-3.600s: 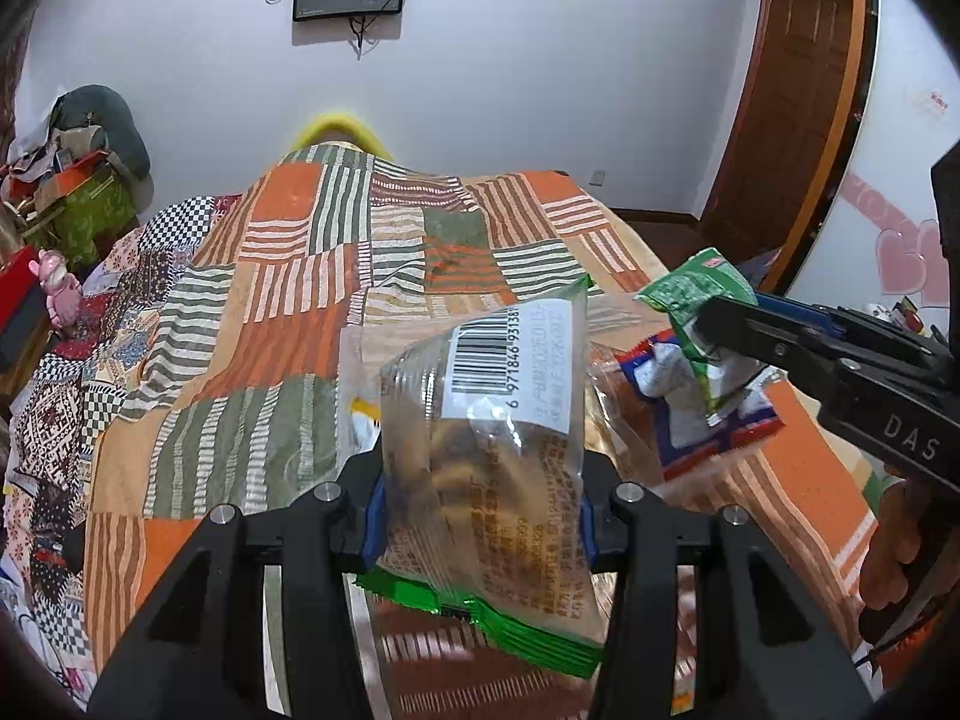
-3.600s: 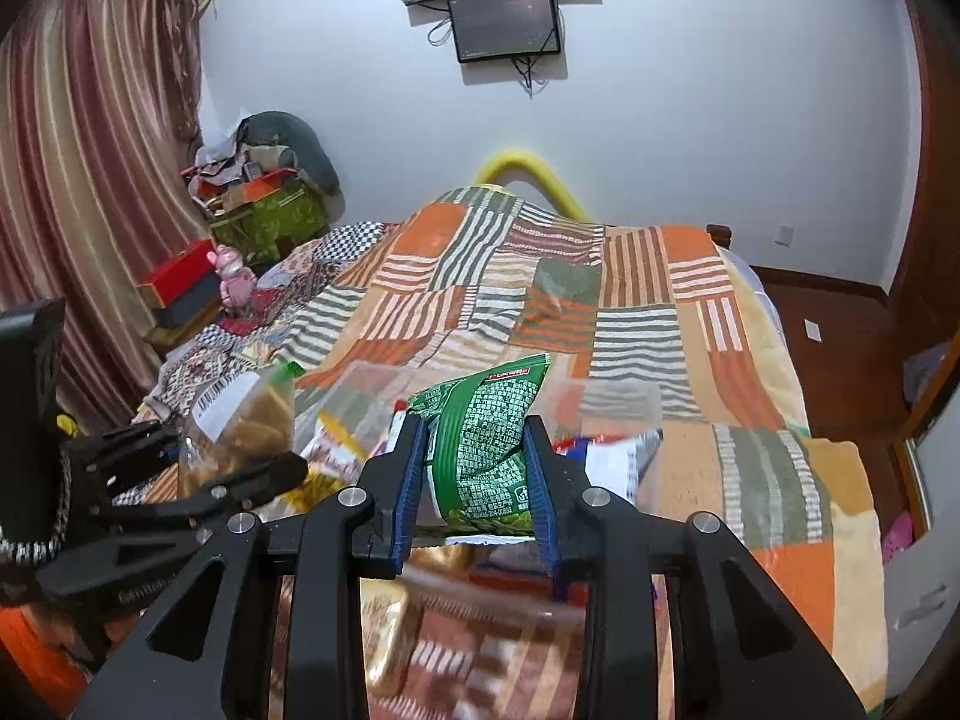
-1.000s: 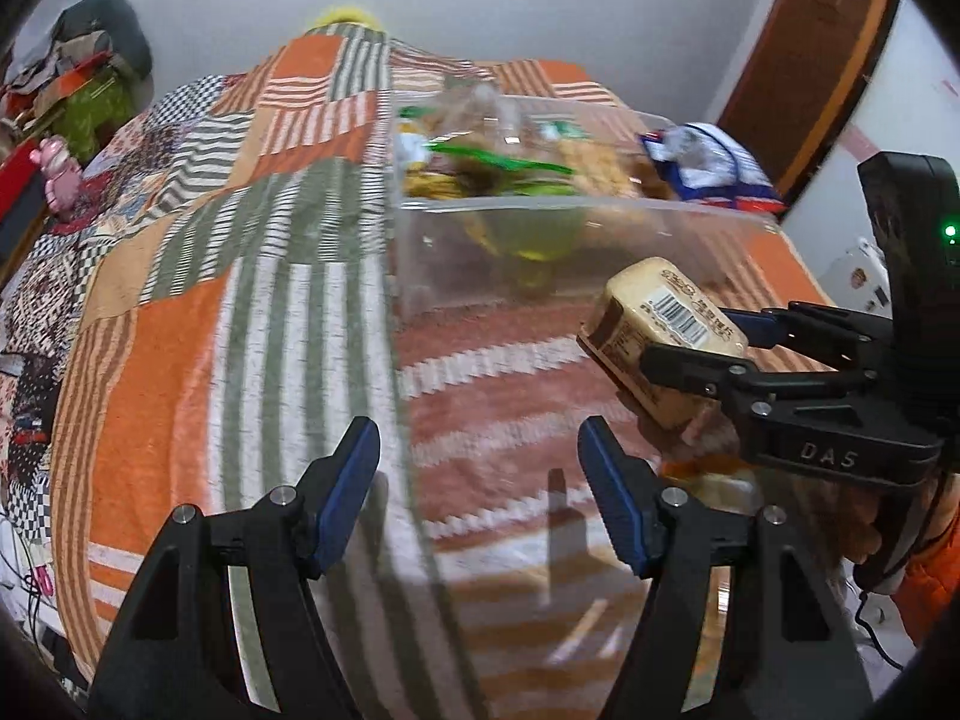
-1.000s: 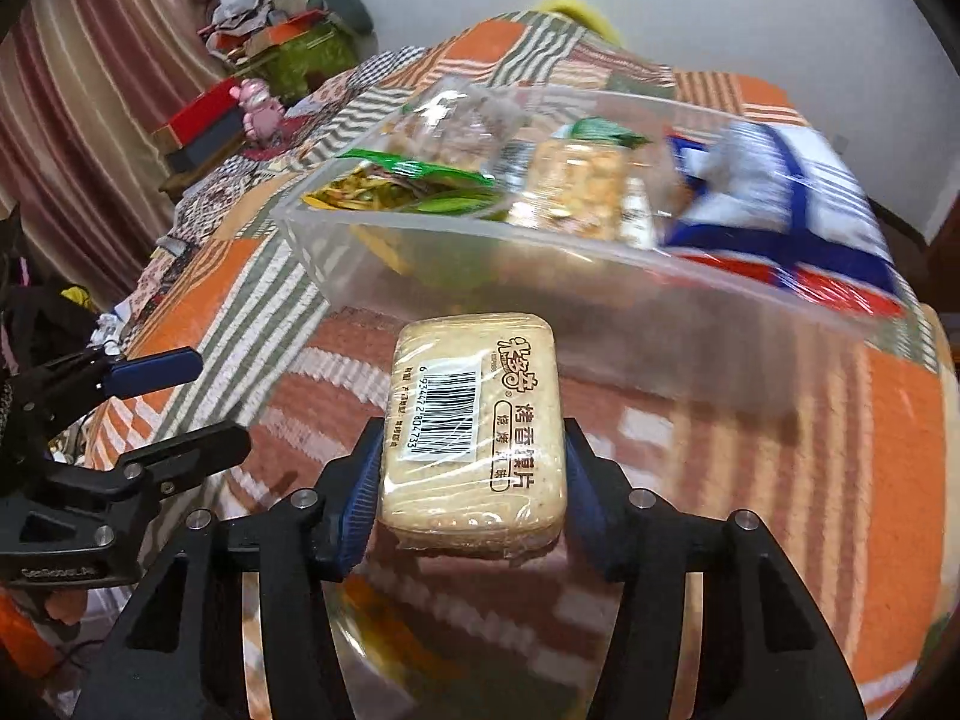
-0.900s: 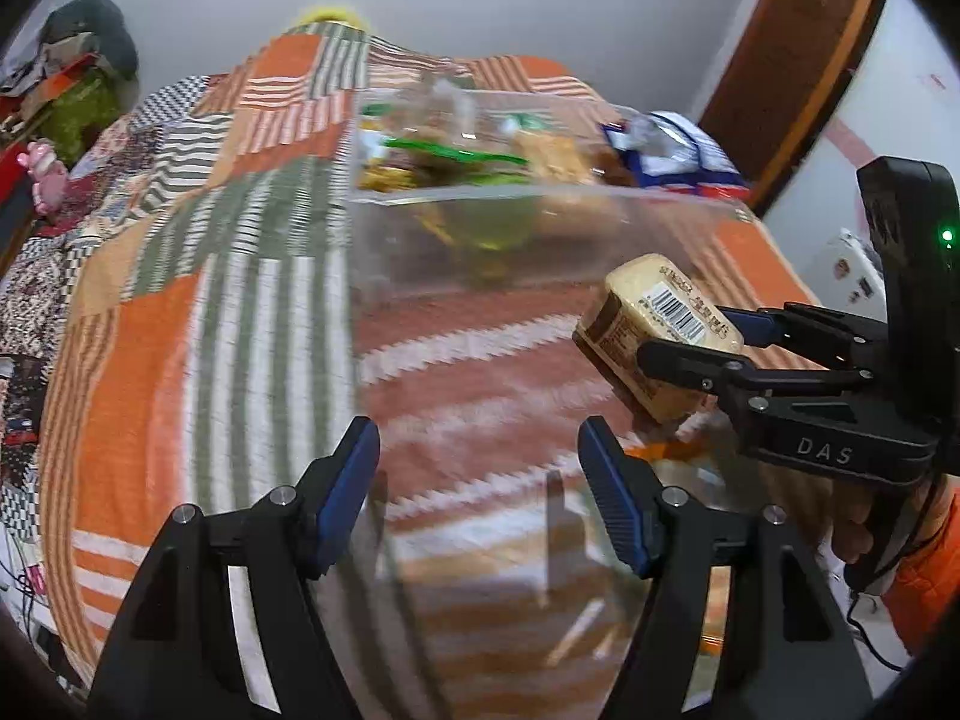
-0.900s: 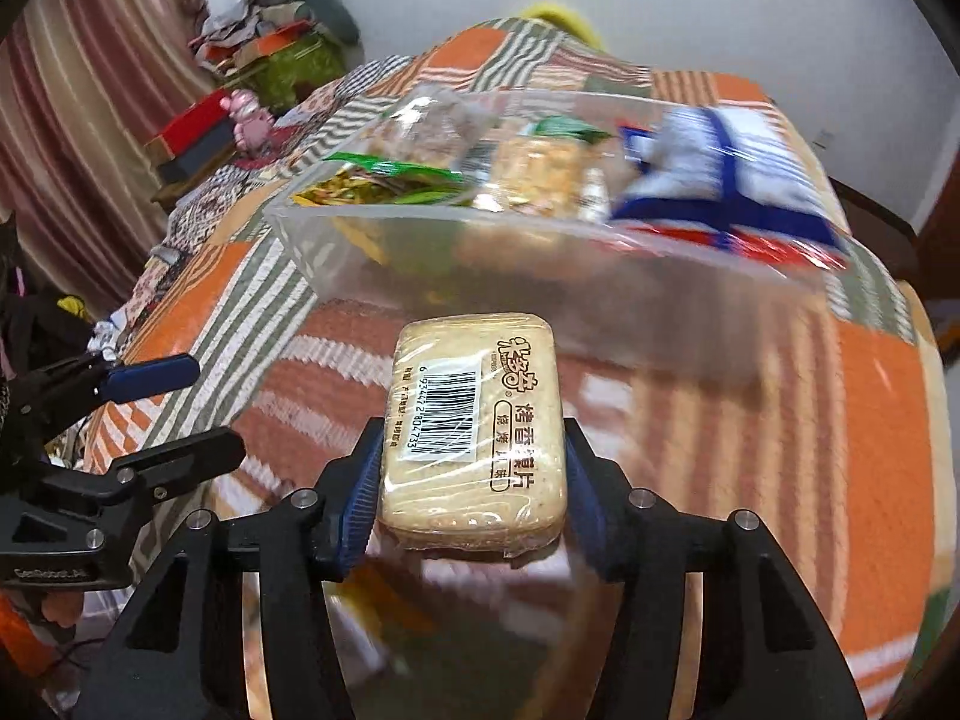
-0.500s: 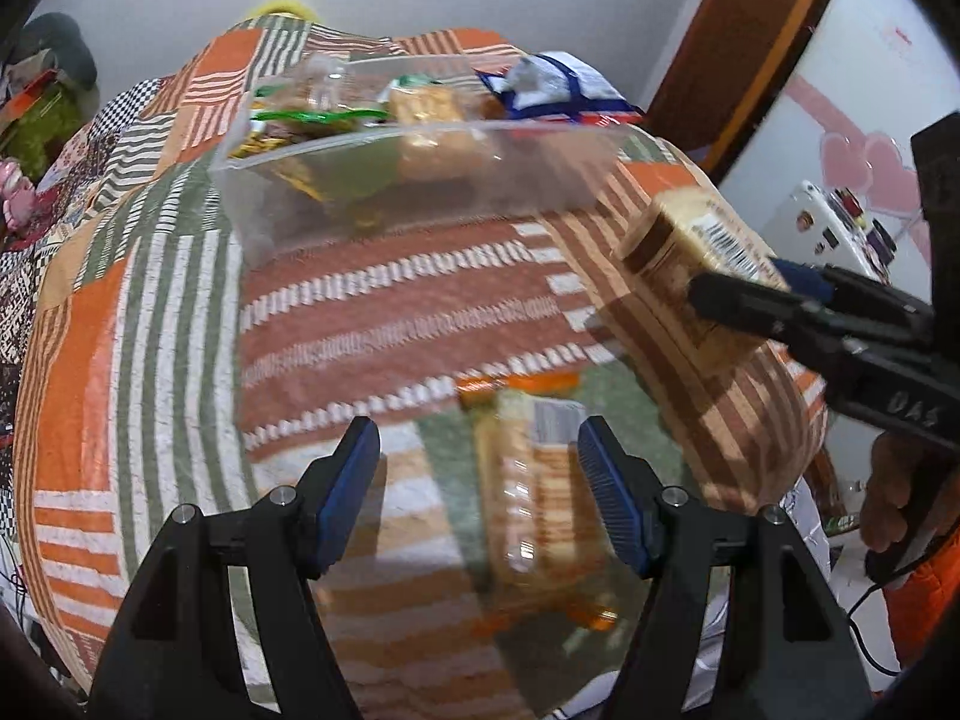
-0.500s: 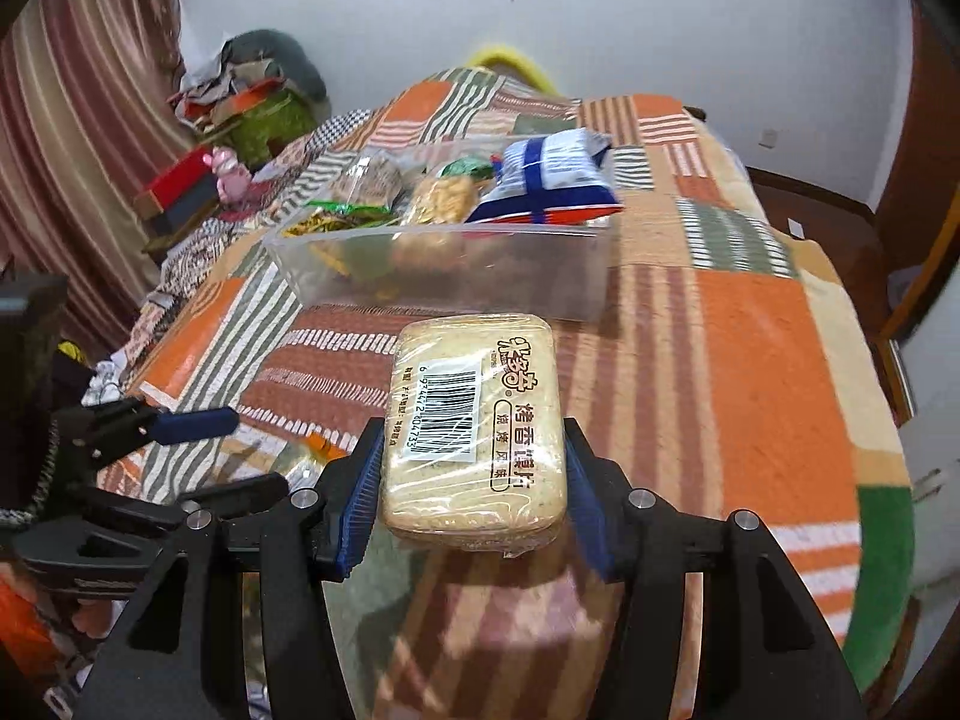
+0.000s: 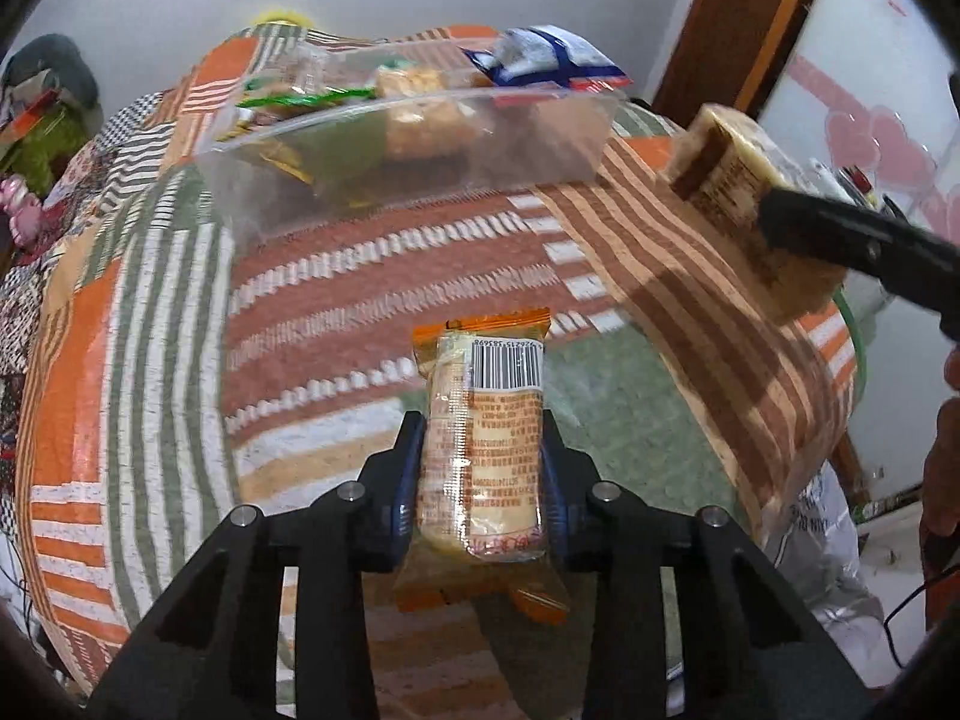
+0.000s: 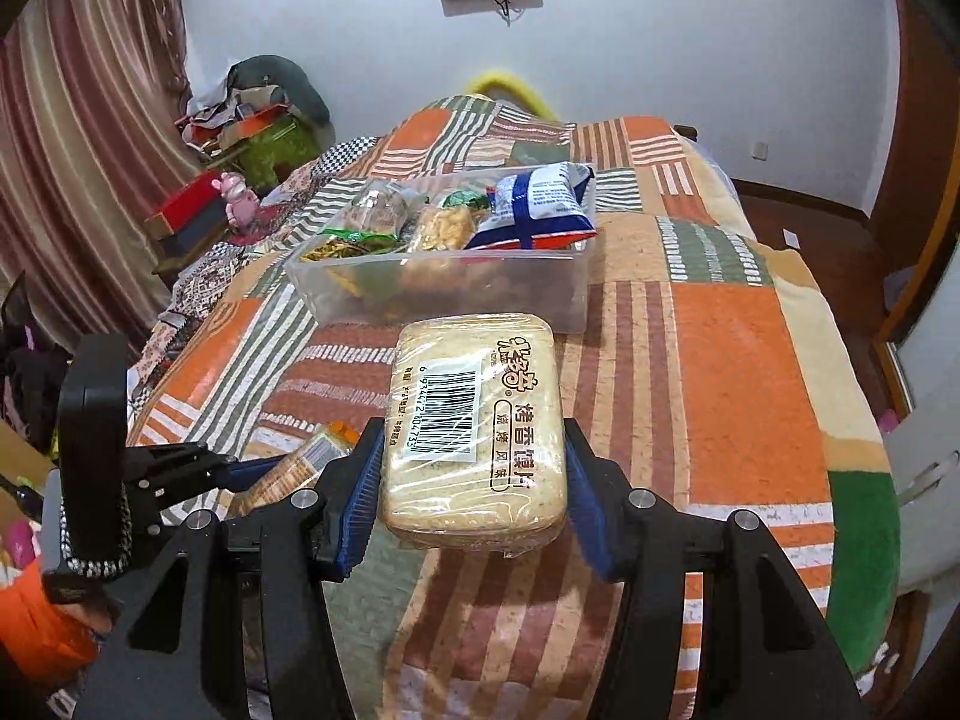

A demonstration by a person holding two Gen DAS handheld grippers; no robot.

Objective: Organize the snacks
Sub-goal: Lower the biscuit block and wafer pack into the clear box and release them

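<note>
Left gripper (image 9: 483,480) closing on orange-wrapped biscuit pack (image 9: 486,444), right gripper (image 10: 474,486) clamping cracker pack (image 10: 474,426)

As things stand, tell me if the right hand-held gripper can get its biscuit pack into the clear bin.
Probably yes: the right hand-held gripper holds the biscuit pack before the clear bin, with only bare blanket between.

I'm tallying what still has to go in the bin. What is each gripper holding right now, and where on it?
Left gripper: jaws closing on the orange-edged cracker pack, pads on its long sides, lower half. Right gripper: the beige biscuit block, gripped by its two side edges.
</note>
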